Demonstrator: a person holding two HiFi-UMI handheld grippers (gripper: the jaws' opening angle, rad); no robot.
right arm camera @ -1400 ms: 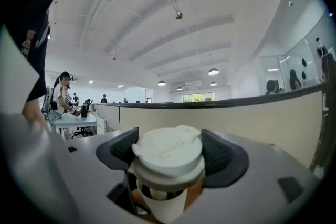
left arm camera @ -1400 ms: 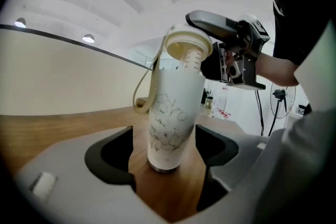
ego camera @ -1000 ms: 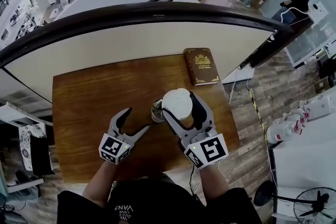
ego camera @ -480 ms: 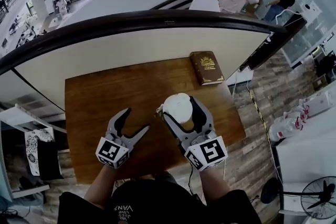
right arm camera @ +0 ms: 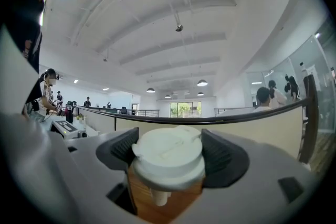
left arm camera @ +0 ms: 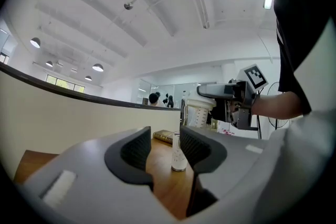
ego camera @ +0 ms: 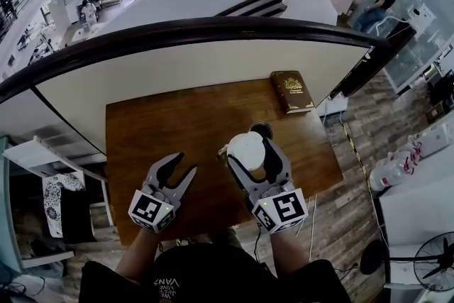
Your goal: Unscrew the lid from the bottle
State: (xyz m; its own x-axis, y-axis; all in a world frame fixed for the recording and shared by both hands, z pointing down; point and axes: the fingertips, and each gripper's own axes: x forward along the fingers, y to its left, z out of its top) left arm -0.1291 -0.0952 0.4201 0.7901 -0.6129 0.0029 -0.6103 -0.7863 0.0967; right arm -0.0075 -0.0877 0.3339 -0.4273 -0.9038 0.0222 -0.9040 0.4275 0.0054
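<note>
The white lid [ego camera: 245, 150] is off the bottle, pinched at its rim by my right tongs [right arm camera: 170, 152] and held up over the worktop [ego camera: 163, 131]. The small clear bottle [left arm camera: 178, 153] stands upright on the wood, just beyond the lid. My left tongs [ego camera: 182, 165] hover to the left, jaws closing with nothing gripped. A brown book [ego camera: 291, 91] lies at the far corner.

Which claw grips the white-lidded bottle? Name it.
The right claw: its jaws clamp the white-lidded bottle. The left claw is closing with nothing between its jaws.
</note>
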